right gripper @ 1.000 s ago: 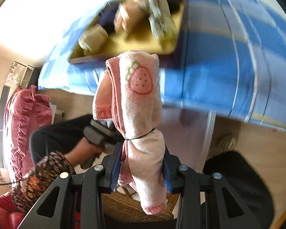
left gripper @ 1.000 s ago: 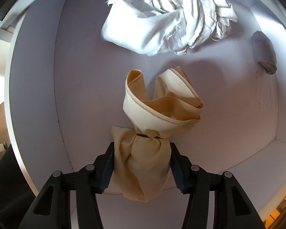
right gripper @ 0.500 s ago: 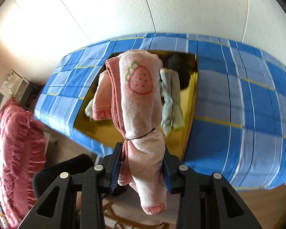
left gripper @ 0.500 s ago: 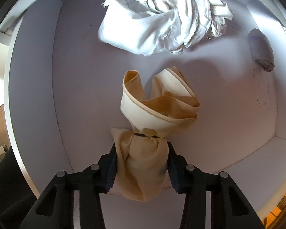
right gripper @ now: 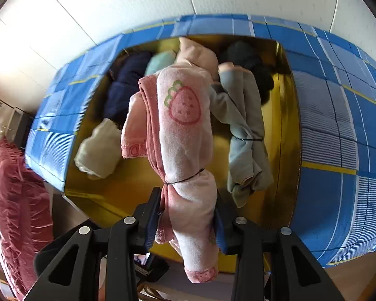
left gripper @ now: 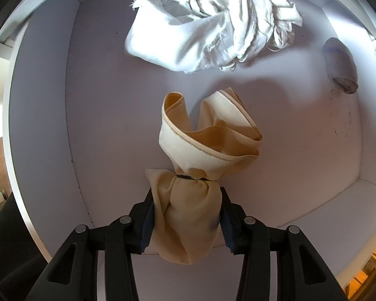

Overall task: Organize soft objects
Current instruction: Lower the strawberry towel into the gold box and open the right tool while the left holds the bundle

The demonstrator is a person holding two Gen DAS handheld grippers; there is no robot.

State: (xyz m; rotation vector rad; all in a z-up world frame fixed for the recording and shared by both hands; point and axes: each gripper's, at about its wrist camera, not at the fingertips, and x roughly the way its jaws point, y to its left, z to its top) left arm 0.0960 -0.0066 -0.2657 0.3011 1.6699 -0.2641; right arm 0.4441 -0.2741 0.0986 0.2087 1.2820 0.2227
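Right tongs (right gripper: 186, 215) swung from floor to over the yellow bin (right gripper: 287, 125), clenched on the pink strawberry towel (right gripper: 185, 135), lengthwise toward 12. Left tongs (left gripper: 186, 219) tightened onto the beige cloth (left gripper: 200, 155).

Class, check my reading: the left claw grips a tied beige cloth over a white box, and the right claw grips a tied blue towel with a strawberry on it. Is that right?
One detail is wrong. In the right wrist view, the towel in the right claw is pink, not blue. The rest stands: the left claw grips the tied beige cloth over the white box.
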